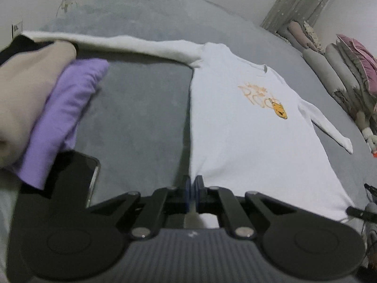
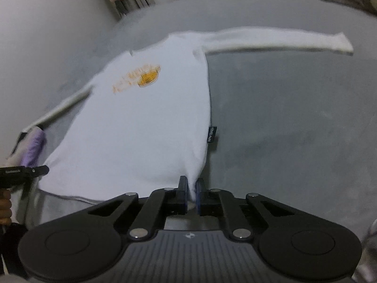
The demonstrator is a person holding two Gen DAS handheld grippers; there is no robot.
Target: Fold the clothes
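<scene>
No containers in view. Left gripper (image 1: 193, 189) and right gripper (image 2: 191, 192) angled down, each pinching a hem corner of the white shirt (image 1: 247, 127).

The white shirt (image 1: 247, 141) is soft matt cloth with an orange print, the grey bed cover (image 1: 141, 108) looks velvety, and the black gripper (image 1: 193, 188) is matt plastic with shiny metal pins.

A bedroom at home: a grey bed (image 1: 146, 108) fills the frame, pillows (image 1: 341, 70) stacked at right, curtain (image 1: 299, 2) upper right.
</scene>
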